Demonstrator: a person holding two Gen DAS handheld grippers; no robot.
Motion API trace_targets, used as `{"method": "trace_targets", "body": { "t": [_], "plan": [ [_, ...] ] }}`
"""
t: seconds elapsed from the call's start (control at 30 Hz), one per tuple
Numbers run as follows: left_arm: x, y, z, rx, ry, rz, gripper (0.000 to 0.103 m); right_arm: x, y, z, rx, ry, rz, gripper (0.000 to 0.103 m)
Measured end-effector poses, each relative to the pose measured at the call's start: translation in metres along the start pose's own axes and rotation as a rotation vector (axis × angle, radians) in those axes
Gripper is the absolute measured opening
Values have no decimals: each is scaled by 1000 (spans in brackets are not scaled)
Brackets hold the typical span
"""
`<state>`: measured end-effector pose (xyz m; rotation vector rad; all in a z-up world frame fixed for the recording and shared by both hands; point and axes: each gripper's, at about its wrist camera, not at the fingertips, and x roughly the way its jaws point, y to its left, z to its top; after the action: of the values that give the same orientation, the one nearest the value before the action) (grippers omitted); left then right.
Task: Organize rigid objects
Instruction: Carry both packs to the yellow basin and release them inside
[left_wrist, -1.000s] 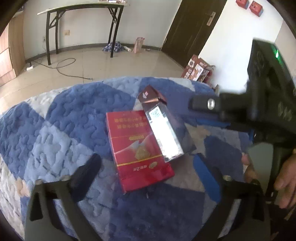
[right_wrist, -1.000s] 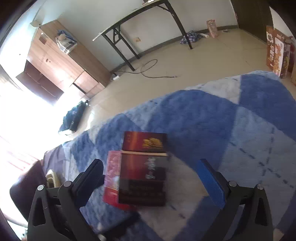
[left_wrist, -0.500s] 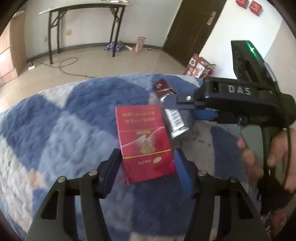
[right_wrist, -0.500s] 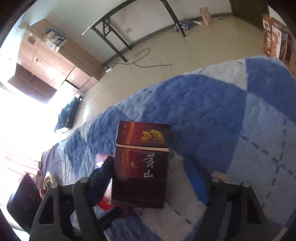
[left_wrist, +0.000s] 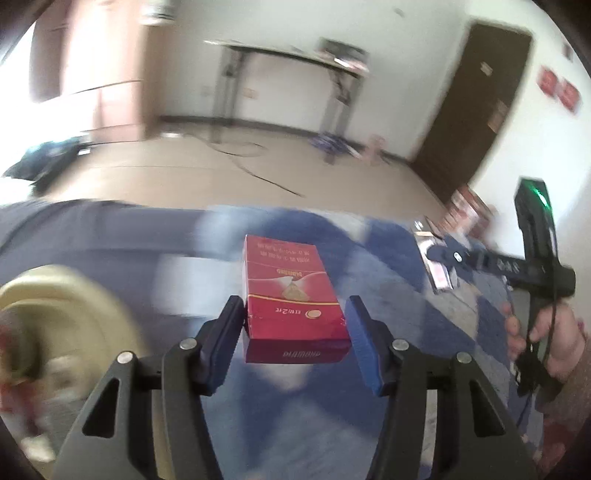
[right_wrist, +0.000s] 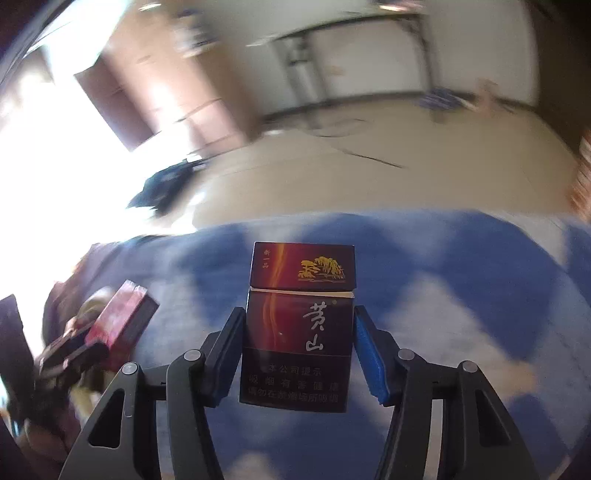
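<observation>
A red cigarette box (left_wrist: 291, 291) hangs above the blue quilt, and my left gripper (left_wrist: 295, 308) is shut on its near end, pads pressed on both long sides. In the right wrist view a dark maroon box with gold lettering (right_wrist: 299, 295) sits between my right gripper's (right_wrist: 299, 317) closing jaws; both pads touch its sides and it is off the quilt. The left wrist view shows the right gripper (left_wrist: 437, 256) from the side, at the far right, with that box. The right wrist view has the left gripper (right_wrist: 74, 350) and the red box (right_wrist: 122, 321) blurred at the lower left.
A blue and white patchwork quilt (left_wrist: 388, 243) covers the surface below both grippers. A cream round object (left_wrist: 55, 325) lies blurred at the left. A person's hand (left_wrist: 554, 332) grips the right handle. Beyond are a tiled floor, a folding table (left_wrist: 288, 55) and a dark door (left_wrist: 480, 110).
Both grippers have gone from wide open to closed on their boxes and lifted them off the quilt. The left gripper has swung leftward with the red box, away from the right gripper.
</observation>
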<state>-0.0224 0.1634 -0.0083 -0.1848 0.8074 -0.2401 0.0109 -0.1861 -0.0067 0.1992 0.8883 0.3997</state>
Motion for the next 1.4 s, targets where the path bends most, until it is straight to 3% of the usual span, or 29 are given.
{"method": "trace_targets", "body": {
  "t": [0.13,0.23,0.33,0.43,0.5,0.63,0.77,0.83,0.87,0.9,0.97,1.0,1.1,1.2,1.4],
  "plan": [
    [-61,92,-14,-158,-52,165,58,32,107,1,-185,48,147,56],
    [-94,151,-29,-210,-46,279,58,71,187,-10,-285,119,261,56],
    [-107,183,-27,-188,-16,313,58,108,257,-24,-401,200,309,56],
    [-107,201,-18,-148,3,288,58,141,308,-36,-509,267,303,56],
    [-91,207,-8,-126,87,231,58,158,322,-34,-540,300,299,56],
    [-66,205,-4,-82,181,234,58,179,337,-35,-603,341,259,56],
    [-57,205,-6,-109,173,227,60,186,340,-38,-604,335,256,58],
    [-65,205,-10,-147,123,224,69,183,338,-37,-599,319,265,76],
    [-70,205,-9,-158,103,222,79,176,331,-35,-593,294,273,87],
    [-77,203,-11,-175,67,224,91,169,326,-32,-578,251,284,91],
    [-100,198,-18,-199,-11,265,103,151,310,-26,-531,185,313,96],
    [-112,193,-23,-211,-51,296,103,139,299,-23,-501,135,327,103],
    [-144,177,-54,-266,-115,352,103,111,273,-37,-544,43,319,103],
    [-158,157,-100,-344,-123,405,103,91,252,-77,-700,8,278,103],
    [-131,107,-196,-379,-71,427,103,111,251,-163,-904,127,222,103]
  ]
}}
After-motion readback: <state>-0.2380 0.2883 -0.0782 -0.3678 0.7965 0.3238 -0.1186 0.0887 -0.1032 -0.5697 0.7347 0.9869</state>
